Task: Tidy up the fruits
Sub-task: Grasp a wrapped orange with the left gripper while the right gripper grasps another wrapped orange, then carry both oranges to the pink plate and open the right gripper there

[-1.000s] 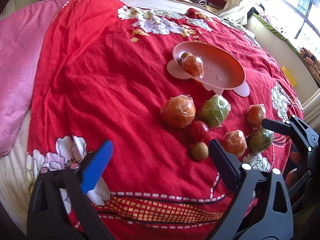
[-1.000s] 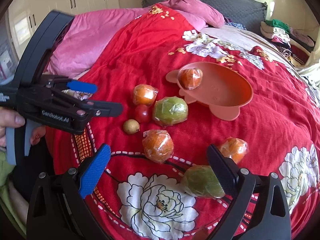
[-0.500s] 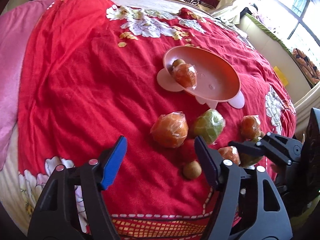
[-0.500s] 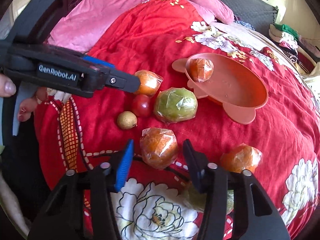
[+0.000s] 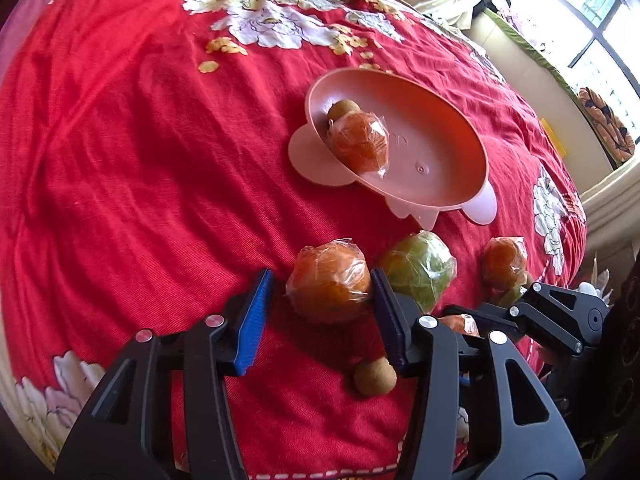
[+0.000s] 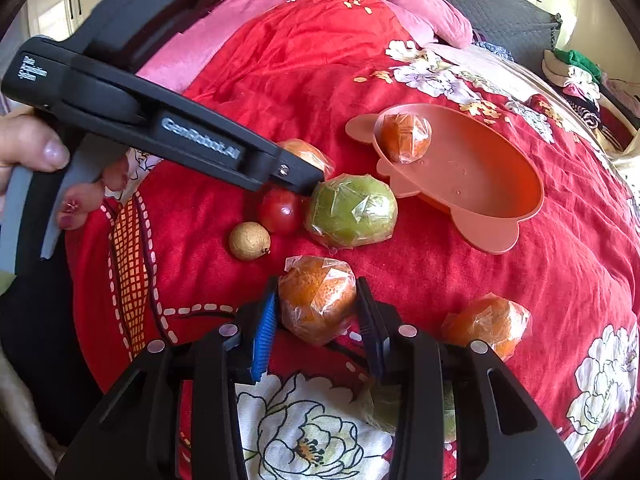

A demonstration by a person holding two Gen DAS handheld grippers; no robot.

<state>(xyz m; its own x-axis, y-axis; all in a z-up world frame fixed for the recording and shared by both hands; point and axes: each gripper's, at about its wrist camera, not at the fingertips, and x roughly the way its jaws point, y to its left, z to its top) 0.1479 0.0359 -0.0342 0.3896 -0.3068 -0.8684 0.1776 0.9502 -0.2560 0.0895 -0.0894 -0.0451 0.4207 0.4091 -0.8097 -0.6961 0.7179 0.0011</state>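
Observation:
A pink oval tray (image 5: pixel 440 152) (image 6: pixel 500 184) lies on the red bedspread and holds a wrapped orange (image 5: pixel 360 142) (image 6: pixel 404 138) and a small brown fruit (image 5: pixel 342 109). My left gripper (image 5: pixel 322 296) straddles a wrapped orange (image 5: pixel 330 282); the right finger touches it, the blue pad stands slightly off. My right gripper (image 6: pixel 316 308) is shut on another wrapped orange (image 6: pixel 318 298). A wrapped green fruit (image 5: pixel 420 268) (image 6: pixel 352 210), a red fruit (image 6: pixel 280 210), a brown longan (image 5: pixel 374 376) (image 6: pixel 249 241) and one more wrapped orange (image 6: pixel 488 322) (image 5: pixel 504 262) lie around.
A second wrapped green fruit (image 6: pixel 408 404) lies under my right gripper's frame. Pink bedding (image 6: pixel 224 32) lies to the far left. Folded clothes (image 6: pixel 576 72) sit at the bed's far side. A window (image 5: pixel 592 16) is beyond the bed edge.
Both grippers moved forward and narrowed. The left now straddles the near orange; the right has closed on its orange.

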